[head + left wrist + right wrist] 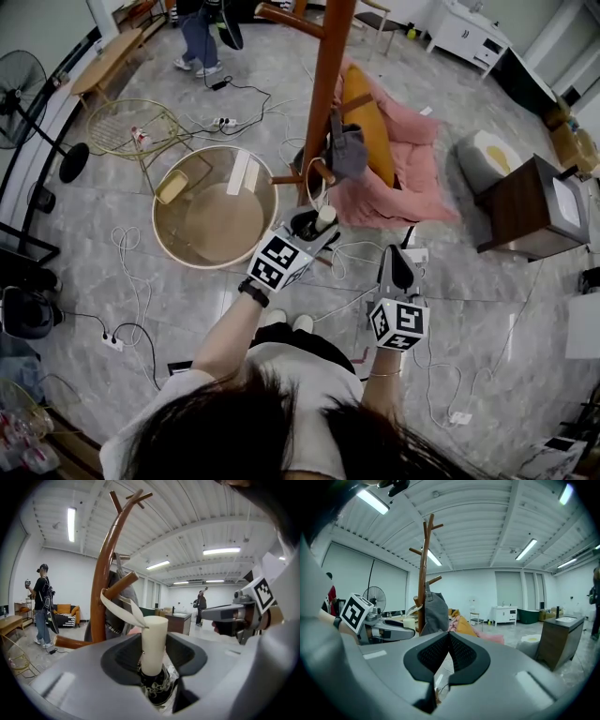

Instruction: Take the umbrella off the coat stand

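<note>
Two hand-held tongs reach out in front of a person seen from above. On the left tongs point(317, 228) the jaws stand partly apart and clamp the cream, cylinder-shaped handle of the umbrella point(154, 641), which stands upright between the pads. A dark folded body shows just below the handle. A cream strap point(133, 613) loops from the handle top toward 11 o'clock, up to a short peg point(121, 584) on the brown wooden coat stand point(328, 84). The stand rises at 12 o'clock from the left tongs. A grey bag point(349, 150) hangs on it just beside the umbrella. The right tongs point(449, 643), at 4 o'clock from the left pair, have their jaws pressed together with nothing between them. Each pair carries a cube point(279, 261) printed with bold black-and-white square patterns. A round table point(156, 217) sits at 9 o'clock from the stand.
</note>
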`<move>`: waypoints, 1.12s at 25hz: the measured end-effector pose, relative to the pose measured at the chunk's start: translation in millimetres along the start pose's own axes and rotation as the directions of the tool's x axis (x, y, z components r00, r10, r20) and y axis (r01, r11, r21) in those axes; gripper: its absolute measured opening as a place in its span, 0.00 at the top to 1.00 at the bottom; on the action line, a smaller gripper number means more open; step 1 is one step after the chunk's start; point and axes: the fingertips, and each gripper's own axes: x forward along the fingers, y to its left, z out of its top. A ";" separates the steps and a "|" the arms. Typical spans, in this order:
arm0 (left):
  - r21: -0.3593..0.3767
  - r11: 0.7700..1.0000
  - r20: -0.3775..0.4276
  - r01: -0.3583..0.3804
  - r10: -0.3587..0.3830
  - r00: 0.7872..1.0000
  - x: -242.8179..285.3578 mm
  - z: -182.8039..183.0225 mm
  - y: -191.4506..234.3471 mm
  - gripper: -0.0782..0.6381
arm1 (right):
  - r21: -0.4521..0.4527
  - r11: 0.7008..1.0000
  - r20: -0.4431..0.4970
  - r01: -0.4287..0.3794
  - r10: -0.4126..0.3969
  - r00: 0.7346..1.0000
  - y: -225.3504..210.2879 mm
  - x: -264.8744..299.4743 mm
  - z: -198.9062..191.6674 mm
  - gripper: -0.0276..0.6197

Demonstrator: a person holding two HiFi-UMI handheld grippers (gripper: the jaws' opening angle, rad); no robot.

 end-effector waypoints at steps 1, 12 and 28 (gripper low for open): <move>0.004 1.000 0.002 0.005 -0.005 1.000 -2.1 1.9 -3.9 0.60 | 0.000 1.000 0.007 0.002 -0.002 1.000 -1.0 -2.2 2.2 0.95; 0.033 0.999 0.049 0.027 -0.029 0.998 -17.9 37.2 -37.8 0.60 | -0.010 1.000 0.106 0.027 -0.026 0.994 -21.8 -21.7 40.5 0.95; 0.046 0.998 0.089 0.052 -0.056 0.994 -41.8 75.3 -69.5 0.60 | -0.003 1.000 0.148 0.028 -0.027 0.989 -38.5 -40.4 60.8 0.95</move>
